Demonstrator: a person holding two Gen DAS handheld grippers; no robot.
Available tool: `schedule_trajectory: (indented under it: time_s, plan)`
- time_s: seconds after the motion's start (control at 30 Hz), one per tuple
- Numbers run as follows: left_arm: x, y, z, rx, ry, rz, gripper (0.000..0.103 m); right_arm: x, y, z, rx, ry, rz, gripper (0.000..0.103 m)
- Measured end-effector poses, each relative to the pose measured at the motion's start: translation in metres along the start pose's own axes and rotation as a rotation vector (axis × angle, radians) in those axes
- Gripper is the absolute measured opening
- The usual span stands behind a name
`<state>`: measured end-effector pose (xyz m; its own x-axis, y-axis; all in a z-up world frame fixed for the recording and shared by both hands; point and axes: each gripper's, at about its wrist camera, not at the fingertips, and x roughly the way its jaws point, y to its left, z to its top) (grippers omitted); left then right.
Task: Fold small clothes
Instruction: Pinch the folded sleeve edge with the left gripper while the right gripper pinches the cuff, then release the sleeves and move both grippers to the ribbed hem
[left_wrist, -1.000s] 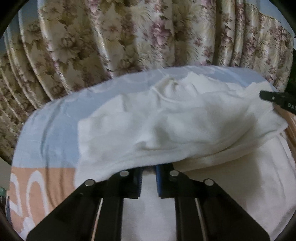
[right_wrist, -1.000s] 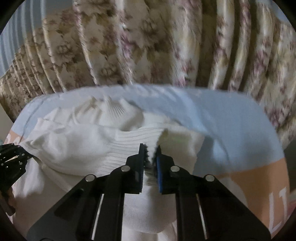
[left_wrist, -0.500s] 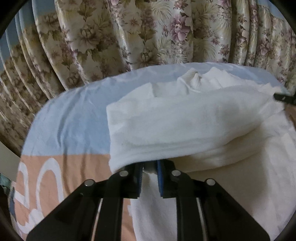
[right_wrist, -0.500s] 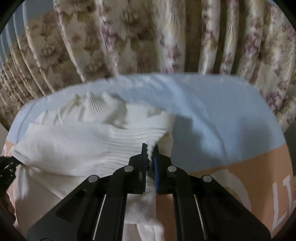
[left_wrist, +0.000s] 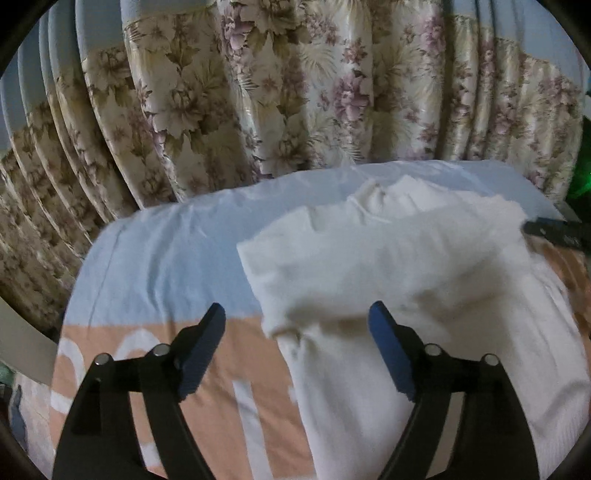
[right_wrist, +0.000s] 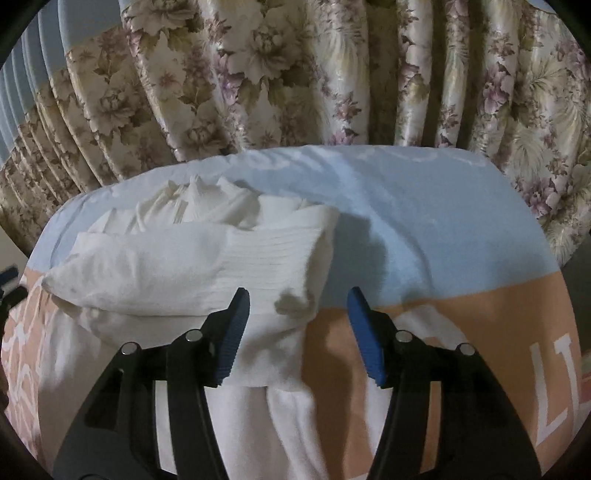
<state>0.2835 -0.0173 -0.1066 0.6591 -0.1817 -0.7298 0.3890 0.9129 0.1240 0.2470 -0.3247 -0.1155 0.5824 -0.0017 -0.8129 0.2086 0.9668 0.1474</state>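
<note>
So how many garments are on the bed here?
1: a white knit garment lying folded over itself on the bedsheet ahead of both open claws; more could be hidden underneath.

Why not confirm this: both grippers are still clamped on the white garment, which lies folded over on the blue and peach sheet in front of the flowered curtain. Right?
Not quite. Both grippers have let go: the left gripper and the right gripper stand wide open in their own wrist views. The white garment does lie folded over on the blue and peach sheet before the flowered curtain.
</note>
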Motion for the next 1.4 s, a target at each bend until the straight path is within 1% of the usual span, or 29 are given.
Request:
schedule_trajectory:
  time_s: [0.07, 0.13, 0.17, 0.27, 0.33, 0.37, 0.43, 0.47, 0.53, 0.63, 0.67, 0.7, 0.73, 0.77, 0.87, 0.9, 0.97, 1.0, 1.03, 1.1, 1.17, 1.23, 1.3, 1.4]
  plan:
    - [0.020, -0.003, 0.012, -0.007, 0.015, 0.004, 0.081, 0.002, 0.016, 0.000, -0.039, -0.006, 0.003, 0.056]
    - [0.040, -0.004, 0.018, -0.024, 0.052, -0.016, 0.081, 0.004, 0.029, 0.001, -0.081, -0.018, -0.007, 0.058]
    - [0.051, -0.006, 0.018, -0.024, 0.075, -0.018, 0.081, 0.007, 0.036, 0.002, -0.107, -0.021, -0.010, 0.058]
    - [0.073, -0.009, 0.005, 0.011, 0.141, 0.025, 0.081, 0.016, 0.046, 0.003, -0.141, 0.002, -0.004, 0.058]
    - [0.077, -0.006, -0.008, 0.001, 0.151, 0.015, 0.082, 0.019, 0.044, 0.000, -0.155, 0.020, -0.016, 0.058]
    - [0.076, -0.003, -0.013, -0.011, 0.148, 0.005, 0.082, 0.022, 0.040, -0.003, -0.161, 0.041, -0.037, 0.054]
    - [0.073, 0.002, -0.020, -0.040, 0.141, -0.016, 0.082, 0.029, 0.030, -0.012, -0.163, 0.067, -0.065, 0.051]
    - [0.073, 0.002, -0.021, -0.046, 0.139, -0.020, 0.082, 0.029, 0.027, -0.016, -0.155, 0.067, -0.066, 0.051]
    - [0.072, 0.001, -0.020, -0.043, 0.130, -0.014, 0.082, 0.025, 0.020, -0.019, -0.125, 0.059, -0.038, 0.050]
    - [0.062, 0.002, -0.016, -0.067, 0.119, -0.028, 0.081, 0.006, 0.021, -0.020, -0.109, 0.000, -0.002, 0.050]
    - [0.057, 0.002, -0.016, -0.078, 0.118, -0.033, 0.081, -0.004, 0.024, -0.019, -0.114, -0.027, 0.004, 0.051]
    - [0.051, 0.003, -0.014, -0.089, 0.114, -0.033, 0.084, -0.012, 0.027, -0.018, -0.121, -0.045, -0.001, 0.053]
    - [0.043, 0.004, -0.014, -0.101, 0.109, -0.021, 0.088, -0.017, 0.029, -0.018, -0.124, -0.053, -0.006, 0.057]
    - [0.036, 0.004, -0.014, -0.113, 0.105, -0.009, 0.095, -0.026, 0.033, -0.019, -0.122, -0.068, -0.022, 0.061]
    - [0.012, 0.005, -0.025, -0.156, 0.097, 0.014, 0.097, -0.045, 0.043, -0.024, -0.107, -0.084, -0.050, 0.068]
    - [0.004, 0.003, -0.031, -0.160, 0.107, 0.020, 0.097, -0.049, 0.045, -0.025, -0.106, -0.087, -0.062, 0.072]
    - [-0.009, 0.000, -0.040, -0.157, 0.121, 0.035, 0.098, -0.063, 0.053, -0.032, -0.106, -0.096, -0.083, 0.089]
    - [-0.017, -0.003, -0.046, -0.152, 0.127, 0.046, 0.098, -0.068, 0.056, -0.034, -0.106, -0.098, -0.091, 0.092]
    - [-0.023, -0.004, -0.050, -0.152, 0.130, 0.051, 0.098, -0.074, 0.060, -0.037, -0.105, -0.102, -0.098, 0.098]
    - [-0.039, -0.005, -0.061, -0.167, 0.135, 0.050, 0.101, -0.088, 0.064, -0.044, -0.092, -0.116, -0.117, 0.100]
    - [-0.053, -0.005, -0.071, -0.186, 0.137, 0.045, 0.101, -0.102, 0.068, -0.053, -0.078, -0.107, -0.124, 0.100]
    - [-0.068, -0.005, -0.081, -0.203, 0.136, 0.065, 0.101, -0.109, 0.071, -0.058, -0.066, -0.096, -0.114, 0.100]
    - [-0.079, -0.004, -0.088, -0.210, 0.129, 0.087, 0.101, -0.123, 0.077, -0.068, -0.066, -0.102, -0.095, 0.100]
    - [-0.096, -0.002, -0.101, -0.226, 0.127, 0.119, 0.101, -0.141, 0.085, -0.082, -0.087, -0.125, -0.118, 0.100]
